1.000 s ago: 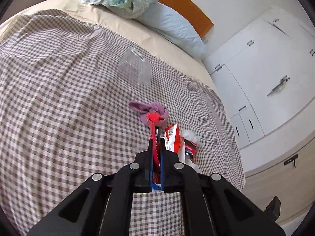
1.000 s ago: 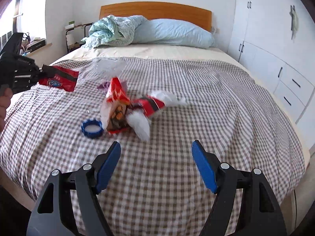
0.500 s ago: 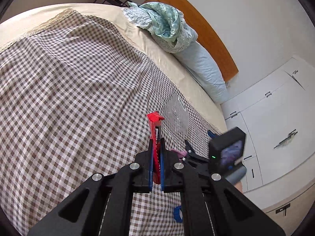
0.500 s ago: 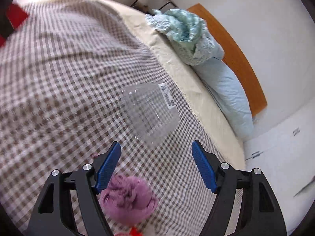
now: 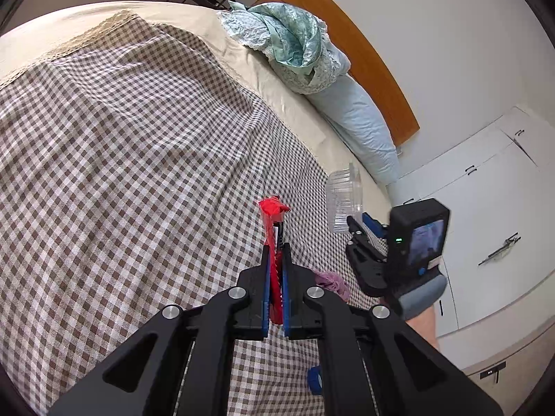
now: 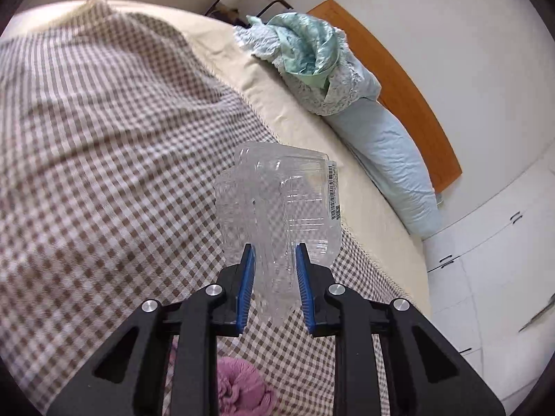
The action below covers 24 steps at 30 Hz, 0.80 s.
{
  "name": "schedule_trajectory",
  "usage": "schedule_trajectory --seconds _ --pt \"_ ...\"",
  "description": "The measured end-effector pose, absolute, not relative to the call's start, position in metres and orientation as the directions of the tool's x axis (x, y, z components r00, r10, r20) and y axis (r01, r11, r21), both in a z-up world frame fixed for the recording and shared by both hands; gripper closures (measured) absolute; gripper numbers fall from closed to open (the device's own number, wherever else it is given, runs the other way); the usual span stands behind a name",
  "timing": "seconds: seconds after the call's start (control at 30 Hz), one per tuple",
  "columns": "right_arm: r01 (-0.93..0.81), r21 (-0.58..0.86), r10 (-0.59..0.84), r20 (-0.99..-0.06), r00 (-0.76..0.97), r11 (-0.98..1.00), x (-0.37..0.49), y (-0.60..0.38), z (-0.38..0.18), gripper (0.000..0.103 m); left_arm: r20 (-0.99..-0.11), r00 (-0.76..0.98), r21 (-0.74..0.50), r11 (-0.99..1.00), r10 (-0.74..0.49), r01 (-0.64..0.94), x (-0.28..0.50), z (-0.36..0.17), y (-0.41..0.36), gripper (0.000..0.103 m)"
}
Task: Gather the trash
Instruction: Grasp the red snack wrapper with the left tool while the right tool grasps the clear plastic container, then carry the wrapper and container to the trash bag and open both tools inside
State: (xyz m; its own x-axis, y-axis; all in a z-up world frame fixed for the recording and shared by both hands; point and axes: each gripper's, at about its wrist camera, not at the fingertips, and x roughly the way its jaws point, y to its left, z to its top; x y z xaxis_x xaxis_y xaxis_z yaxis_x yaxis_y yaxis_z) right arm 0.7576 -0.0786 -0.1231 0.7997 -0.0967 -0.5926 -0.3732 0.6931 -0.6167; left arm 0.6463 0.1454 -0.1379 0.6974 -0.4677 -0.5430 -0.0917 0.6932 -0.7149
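Clear, thin plastic is being squeezed by the right tongs (image 6: 274, 274): their jaws are closing on the near end of the clamshell box (image 6: 277, 204), which is being pinched between the blue pads above the checked bedspread (image 6: 104, 173). Nothing is being shown inside the box; it is looking empty, with only a barcode label on one edge. Such a flimsy shell is likely to buckle or spring out if the grip is being tightened off-centre, and it could drop back onto the bed. The left tongs (image 5: 275, 267) are being held together on a red wrapper (image 5: 272, 208), clamped edge-on; that thin strip could slide free if it is being swung about. A purple cloth ball (image 6: 239, 386) and a blue cap (image 5: 314, 378) are lying on the bedspread, not yet gathered.
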Motion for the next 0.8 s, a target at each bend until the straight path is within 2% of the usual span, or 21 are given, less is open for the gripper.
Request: schedule_trajectory --seconds 0.17,0.37,0.53,0.7,0.8 --pt "-0.394 -0.424 0.029 -0.649 0.760 0.815 0.712 -0.104 -0.067 0.079 -0.516 0.700 -0.718 0.695 -0.493 -0.039 0.636 -0.125 0.130 0.101" --pt "-0.370 -0.273 0.130 -0.623 0.771 0.888 0.608 -0.165 -0.013 0.079 -0.535 0.668 -0.649 0.758 -0.516 0.065 0.622 -0.116 0.092 0.101" --pt "-0.250 -0.235 0.058 -0.611 0.789 0.939 0.500 -0.249 0.005 0.079 -0.542 0.624 -0.595 0.781 -0.563 0.189 0.605 -0.099 0.031 0.101" --pt "-0.081 -0.193 -0.065 -0.647 0.760 0.978 0.406 -0.338 -0.011 0.079 -0.539 0.549 -0.504 0.766 -0.639 0.398 0.552 -0.071 -0.055 0.101" --pt "0.013 -0.129 -0.099 -0.692 0.715 0.992 0.345 -0.387 -0.029 0.079 -0.552 0.442 -0.519 0.706 -0.707 0.482 0.508 -0.065 -0.105 0.101"
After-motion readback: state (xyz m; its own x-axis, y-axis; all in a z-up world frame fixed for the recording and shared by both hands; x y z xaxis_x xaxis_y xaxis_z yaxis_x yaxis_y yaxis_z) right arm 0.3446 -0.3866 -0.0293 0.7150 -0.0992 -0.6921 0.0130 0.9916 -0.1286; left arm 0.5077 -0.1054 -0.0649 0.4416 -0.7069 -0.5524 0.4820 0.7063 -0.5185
